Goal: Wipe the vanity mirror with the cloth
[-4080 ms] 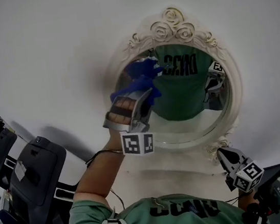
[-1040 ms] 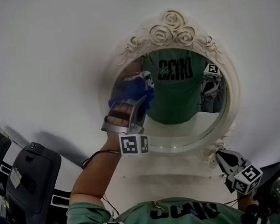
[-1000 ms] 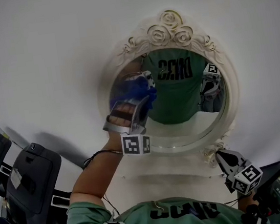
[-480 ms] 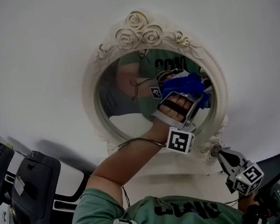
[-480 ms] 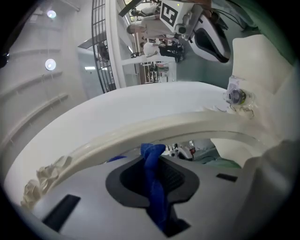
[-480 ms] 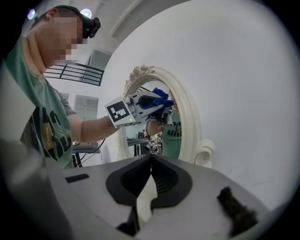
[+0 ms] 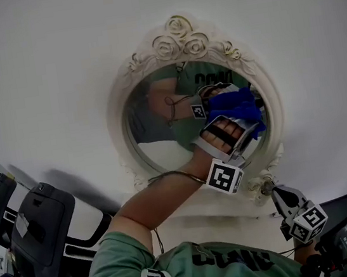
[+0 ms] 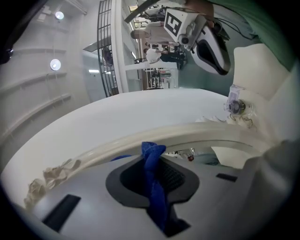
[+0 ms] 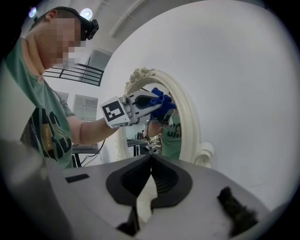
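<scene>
- Against the right side of the glass of the oval vanity mirror [image 7: 178,38], the bunched blue cloth [image 7: 236,103] sits clamped in the left gripper [image 8: 152,161].
- Its cream frame carries carved roses on top, and the cloth looks soft.
- Below the mirror, the right gripper [image 9: 151,157] hangs with its jaws together, empty.
- A second ago the cloth was on the glass's left side.

Plain white wall [image 7: 55,68], dark chair [image 7: 40,231] alongside

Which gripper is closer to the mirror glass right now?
Left. The left gripper holds the blue cloth on the right side of the mirror; the right gripper hangs shut below the lower right of the frame, off the glass.
</scene>
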Tool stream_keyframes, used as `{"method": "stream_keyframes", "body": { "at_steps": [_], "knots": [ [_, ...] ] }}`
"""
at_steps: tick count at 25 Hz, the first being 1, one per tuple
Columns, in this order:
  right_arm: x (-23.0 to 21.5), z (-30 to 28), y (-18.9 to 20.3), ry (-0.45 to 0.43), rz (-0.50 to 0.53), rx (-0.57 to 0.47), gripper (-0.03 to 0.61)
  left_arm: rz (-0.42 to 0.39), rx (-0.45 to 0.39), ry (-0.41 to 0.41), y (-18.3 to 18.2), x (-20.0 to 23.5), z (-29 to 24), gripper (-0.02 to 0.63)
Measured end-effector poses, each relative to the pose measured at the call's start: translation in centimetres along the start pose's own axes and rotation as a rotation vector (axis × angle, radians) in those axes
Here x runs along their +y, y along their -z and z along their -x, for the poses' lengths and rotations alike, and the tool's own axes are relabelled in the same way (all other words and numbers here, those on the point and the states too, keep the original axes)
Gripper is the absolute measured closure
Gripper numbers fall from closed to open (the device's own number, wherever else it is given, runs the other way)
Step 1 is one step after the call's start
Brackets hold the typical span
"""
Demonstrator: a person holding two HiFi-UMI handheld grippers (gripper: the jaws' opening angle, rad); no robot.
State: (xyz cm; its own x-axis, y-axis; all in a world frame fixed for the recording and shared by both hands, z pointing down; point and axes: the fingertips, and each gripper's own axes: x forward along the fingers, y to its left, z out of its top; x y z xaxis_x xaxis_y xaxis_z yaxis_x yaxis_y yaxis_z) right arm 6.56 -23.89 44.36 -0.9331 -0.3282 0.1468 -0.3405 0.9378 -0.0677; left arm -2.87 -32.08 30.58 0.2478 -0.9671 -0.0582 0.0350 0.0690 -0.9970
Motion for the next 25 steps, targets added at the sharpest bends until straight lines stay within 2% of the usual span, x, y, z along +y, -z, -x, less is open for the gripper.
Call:
{"method": "stream_keyframes", "body": {
  "at_steps": [3, 10, 15, 19, 25],
  "knots": [
    [1.1, -0.9, -0.8, -0.026, 0.029, 0.014, 0.566, 0.038, 0.078, -0.034, 4.3, 0.8, 4.5, 0.551],
    [4.0, -3.5, -2.2, -0.078, 0.089, 0.057, 0.566, 0.068, 0.382, -0.039, 17.7, -0.4, 15.9, 0.551],
    [5.5, -4.4, -2.9, -0.097, 0.114, 0.079, 0.566, 0.093, 0.532, -0.020, 23.6, -2.1, 20.6, 0.551],
    [6.0, -4.7, -3.1, -0.096, 0.124, 0.088, 0.566, 0.072, 0.569, 0.015, 25.8, -4.0, 20.9, 0.551],
    [5.7, -4.7, -2.8, -0.084, 0.129, 0.095, 0.566, 0.100, 0.533, -0.006, 25.1, -3.7, 19.5, 0.551]
  ]
}}
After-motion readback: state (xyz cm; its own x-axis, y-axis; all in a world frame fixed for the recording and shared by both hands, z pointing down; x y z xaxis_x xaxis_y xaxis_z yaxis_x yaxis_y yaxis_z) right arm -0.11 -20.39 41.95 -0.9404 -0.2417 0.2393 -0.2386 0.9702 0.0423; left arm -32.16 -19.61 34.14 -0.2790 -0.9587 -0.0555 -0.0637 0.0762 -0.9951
